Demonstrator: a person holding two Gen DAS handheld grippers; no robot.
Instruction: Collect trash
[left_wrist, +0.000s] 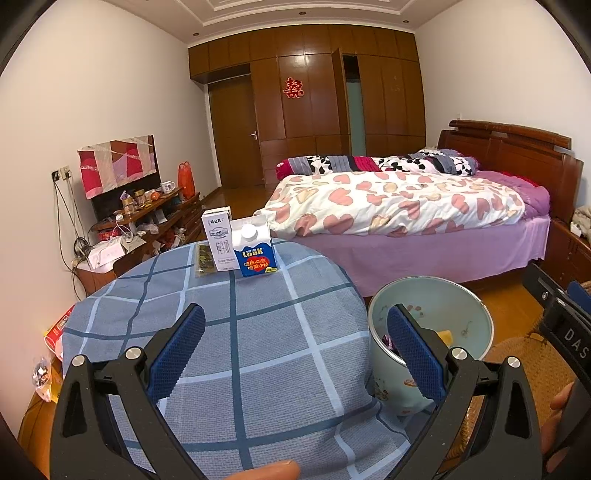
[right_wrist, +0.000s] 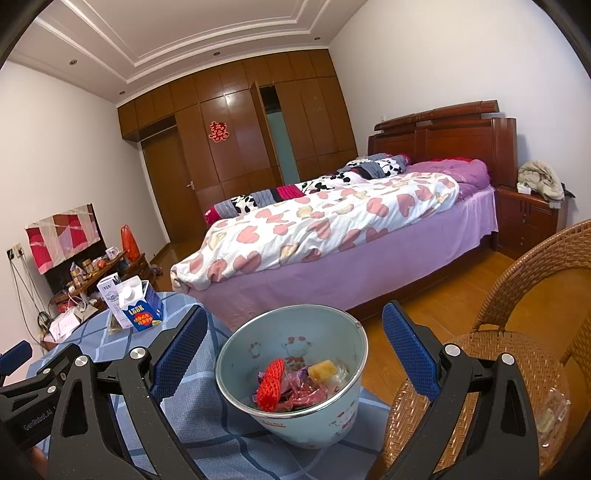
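Both the left gripper (left_wrist: 295, 339) and right gripper (right_wrist: 295, 341) gape wide, empty; the bucket (right_wrist: 343, 410), lower centre, waits for 2 cartons (left_wrist: 255, 247) upper left.

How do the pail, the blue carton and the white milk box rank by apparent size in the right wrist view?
1. Pail, by far the largest, though it sits nearest the camera.
2. Blue carton.
3. White milk box, partly hidden behind the carton, so the last two are uncertain.
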